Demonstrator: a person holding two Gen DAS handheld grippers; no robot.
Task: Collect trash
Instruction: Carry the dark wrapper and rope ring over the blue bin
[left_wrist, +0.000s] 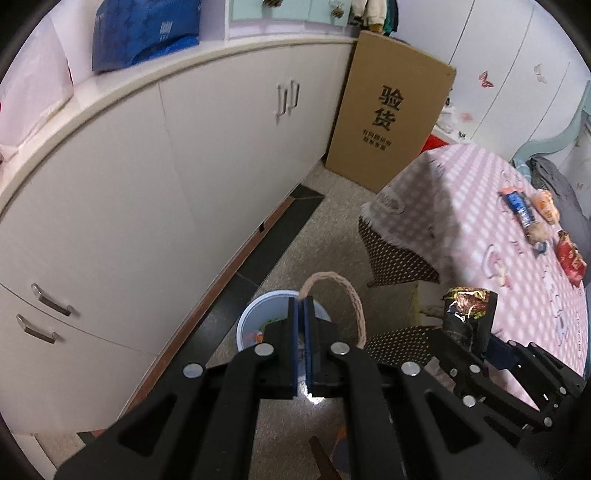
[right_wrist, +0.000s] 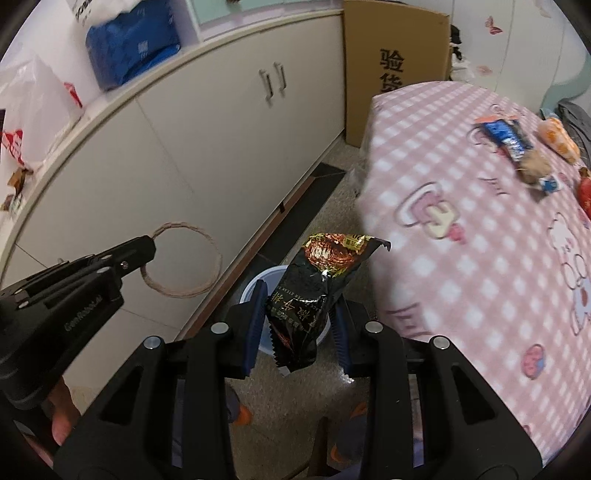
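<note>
Two claws hang above a white bin (left_wrist: 258, 314) on the speckled floor (left_wrist: 325, 221). The left claw (left_wrist: 303, 306) has its jaws pinched together on a loop of twine (left_wrist: 351, 291), which arcs up and to the right of its tips. In the right wrist view the same claw (right_wrist: 149, 245) comes in from the left with the twine (right_wrist: 184, 258) dangling as a ring off its tip, in front of the cream cabinets (right_wrist: 203, 147).

The right claw (right_wrist: 297, 317) stands partly closed around a black snack wrapper (right_wrist: 314, 291); both blue pads (right_wrist: 255, 325) press its sides, and the torn top sticks up past the fingertips. The bin (right_wrist: 255, 284) lies right under and behind the wrapper. In the left wrist view this claw (left_wrist: 469, 332) sits just right of the left one, wrapper (left_wrist: 467, 306) upright in it.

Right of both claws is the worktop (right_wrist: 461, 203) with a pink checked cloth. More trash lies at its far end, well away from the claws: a blue wrapper (right_wrist: 506, 138), an orange packet (right_wrist: 557, 140), a brown crumpled piece (right_wrist: 533, 166) and a red packet (left_wrist: 570, 258). A cardboard box (left_wrist: 391, 110) leans against the cabinets beyond.
</note>
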